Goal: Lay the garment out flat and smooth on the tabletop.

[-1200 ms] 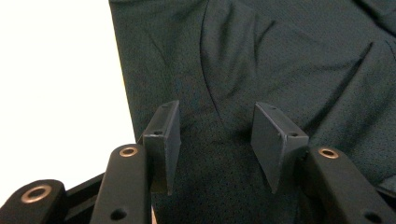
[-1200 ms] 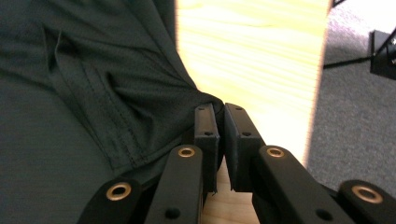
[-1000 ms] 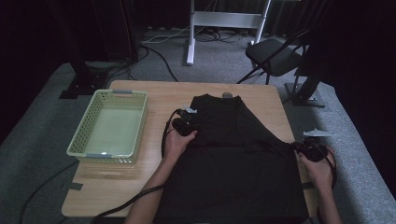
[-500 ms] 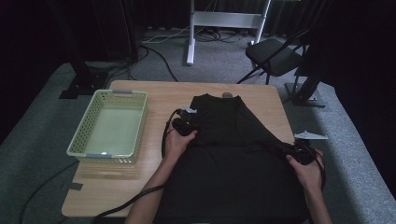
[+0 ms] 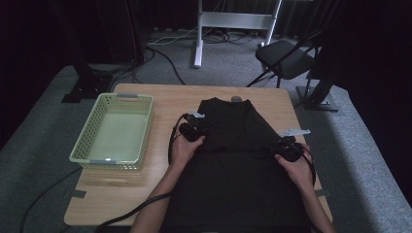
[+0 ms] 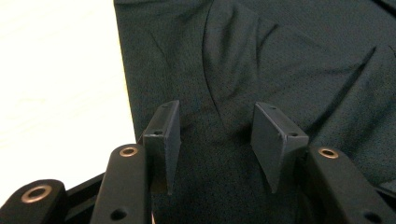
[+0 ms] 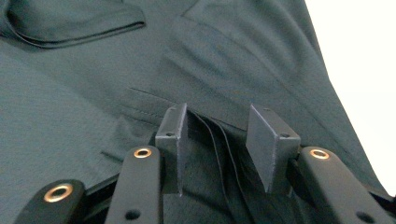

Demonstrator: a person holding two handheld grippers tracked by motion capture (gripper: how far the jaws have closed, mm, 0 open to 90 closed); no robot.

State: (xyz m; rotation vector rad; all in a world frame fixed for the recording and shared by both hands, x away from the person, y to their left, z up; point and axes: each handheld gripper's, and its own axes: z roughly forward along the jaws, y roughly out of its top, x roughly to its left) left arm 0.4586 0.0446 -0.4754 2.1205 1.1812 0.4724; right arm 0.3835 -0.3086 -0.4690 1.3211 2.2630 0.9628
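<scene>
Now both grippers, left gripper and right gripper, seemingly rest open-jawed on shirt

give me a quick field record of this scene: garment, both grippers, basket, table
garment: black shirt lying flat on the table, sleeves folded inward
left gripper: open, jaws over the shirt's left edge, cloth between them unpinched
right gripper: jaws have just been opening, folded cloth edge between them, not gripped
basket: pale green basket, left of the shirt
table: wooden table
</scene>
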